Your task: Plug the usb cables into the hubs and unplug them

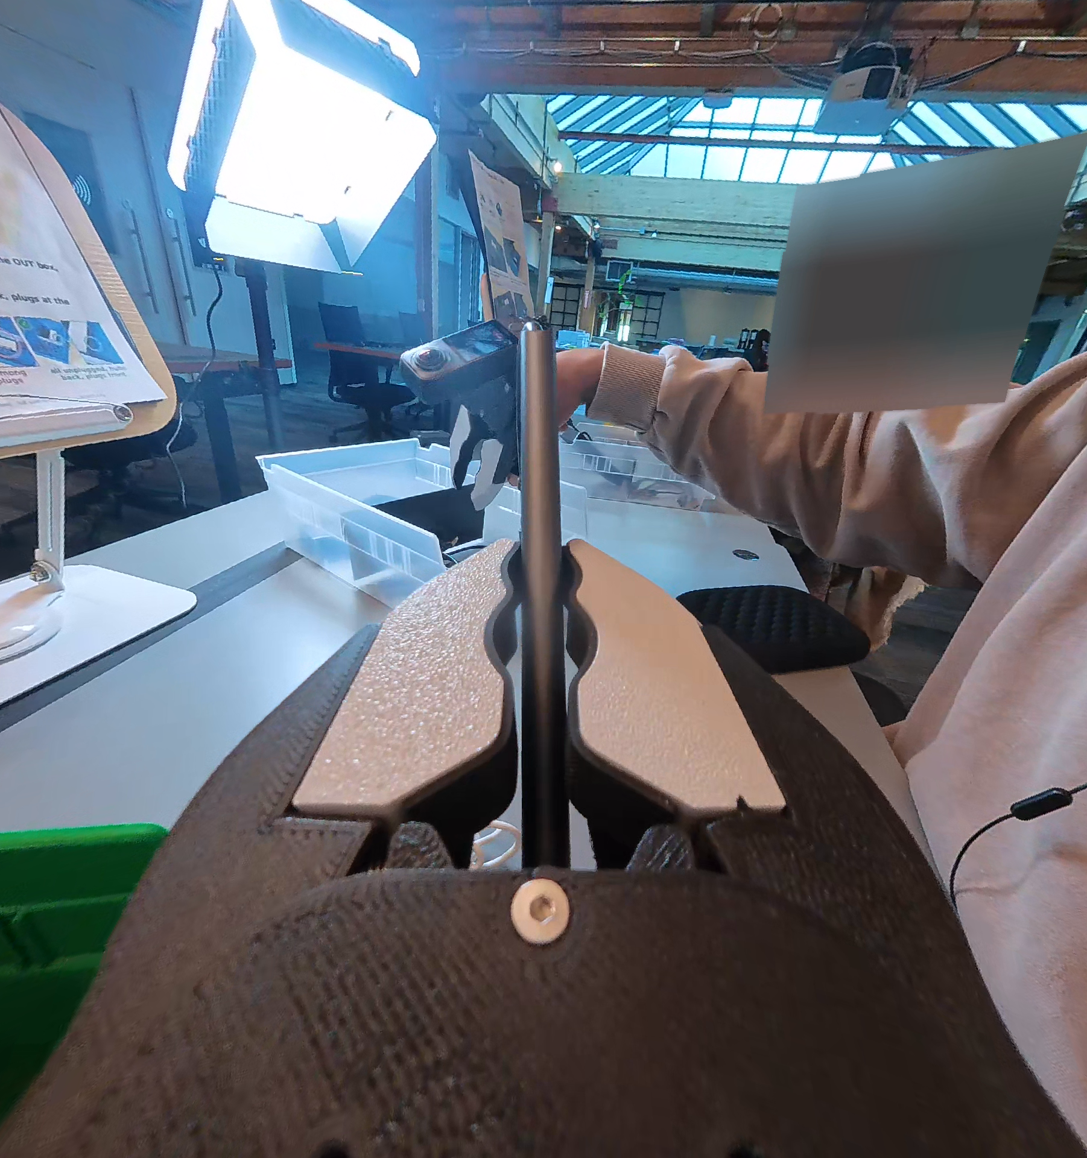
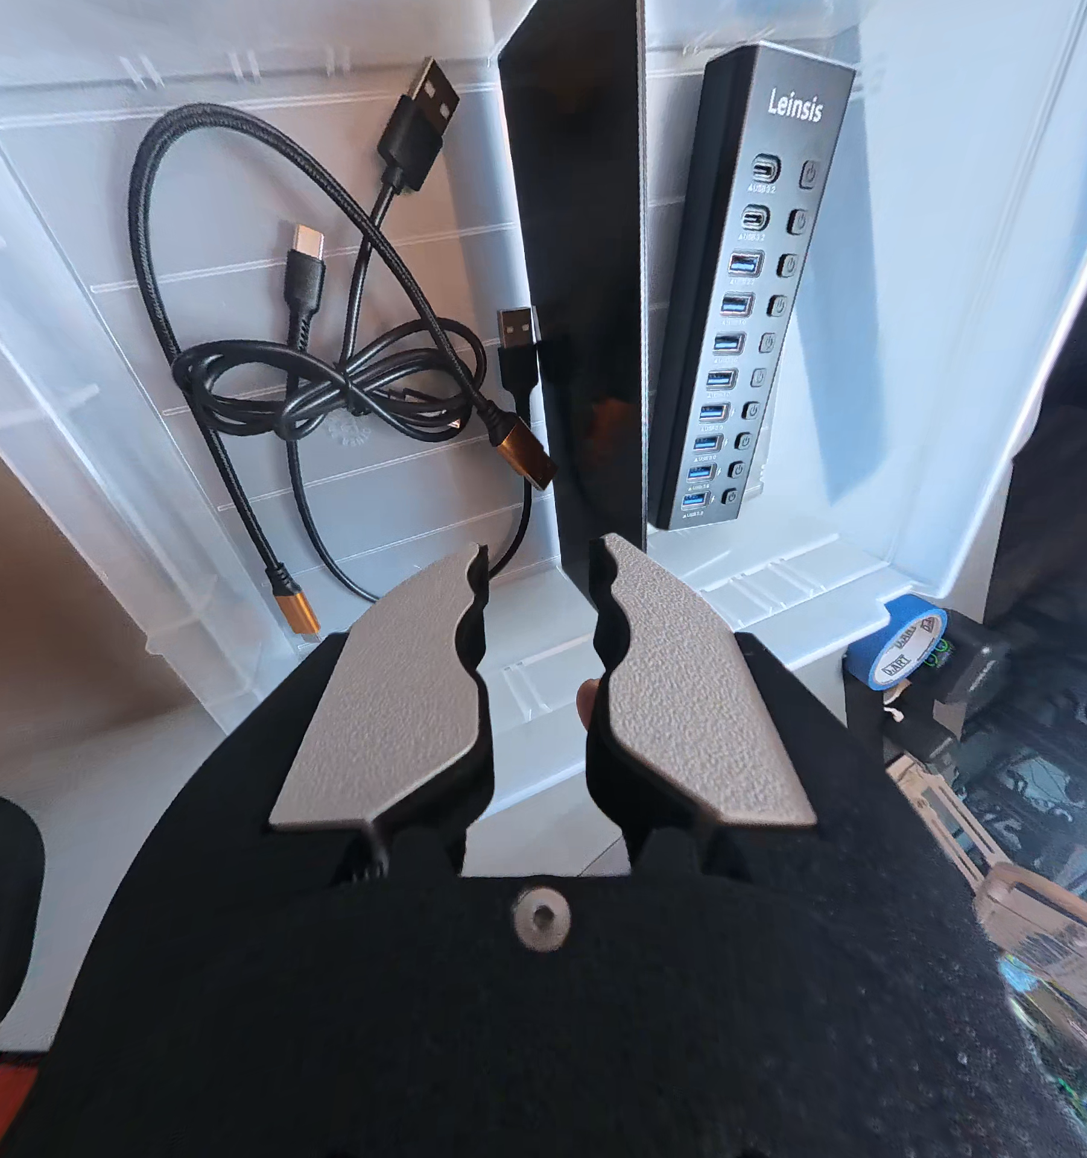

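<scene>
Trouble could come from the tangled cables [image 2: 340,382] in the bin [image 2: 748,576]: the right gripper [image 2: 538,558], parted and empty, may snag several, while the left gripper [image 1: 541,558] clamps a hub [image 1: 538,501] edge-on.

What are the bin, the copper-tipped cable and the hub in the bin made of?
Bin: translucent moulded plastic, going by see-through walls and ribs.
Copper-tipped cable: woven fabric jacket, with metallic-looking copper plug shells.
Hub: dark, satin case, possibly brushed metal or plastic; cannot tell.
</scene>
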Demonstrator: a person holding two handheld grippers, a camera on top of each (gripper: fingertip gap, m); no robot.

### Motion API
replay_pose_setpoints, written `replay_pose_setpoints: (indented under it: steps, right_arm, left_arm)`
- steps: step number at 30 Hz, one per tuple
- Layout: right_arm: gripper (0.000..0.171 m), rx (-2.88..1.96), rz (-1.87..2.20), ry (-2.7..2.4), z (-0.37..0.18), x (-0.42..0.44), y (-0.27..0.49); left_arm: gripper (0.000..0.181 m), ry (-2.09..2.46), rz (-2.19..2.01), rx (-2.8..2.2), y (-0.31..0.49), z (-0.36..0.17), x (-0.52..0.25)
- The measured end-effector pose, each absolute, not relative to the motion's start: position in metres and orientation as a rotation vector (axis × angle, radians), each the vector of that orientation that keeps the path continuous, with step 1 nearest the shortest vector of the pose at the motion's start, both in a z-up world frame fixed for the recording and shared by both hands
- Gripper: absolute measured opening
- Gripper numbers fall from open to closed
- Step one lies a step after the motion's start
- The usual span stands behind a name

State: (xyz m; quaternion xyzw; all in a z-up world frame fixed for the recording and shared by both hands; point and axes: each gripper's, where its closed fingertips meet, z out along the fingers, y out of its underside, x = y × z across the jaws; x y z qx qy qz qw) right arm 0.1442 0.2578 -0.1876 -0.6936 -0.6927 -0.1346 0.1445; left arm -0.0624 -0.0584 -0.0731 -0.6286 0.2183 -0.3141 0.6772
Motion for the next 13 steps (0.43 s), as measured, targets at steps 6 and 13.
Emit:
replay_pose_setpoints:
  steps: [6, 13]
  right_arm:
    - [0.032, -1.915, -0.242, -1.953, -0.179, 0.127, 0.241]
    - [0.033, -1.729, 0.095, -1.893, -0.159, 0.076, 0.175]
  left_arm:
    - [0.011, 0.482, -0.688, -1.406, -0.058, -0.071, -0.066]
    - [0.011, 0.461, -0.672, -1.389, -0.059, -0.065, -0.073]
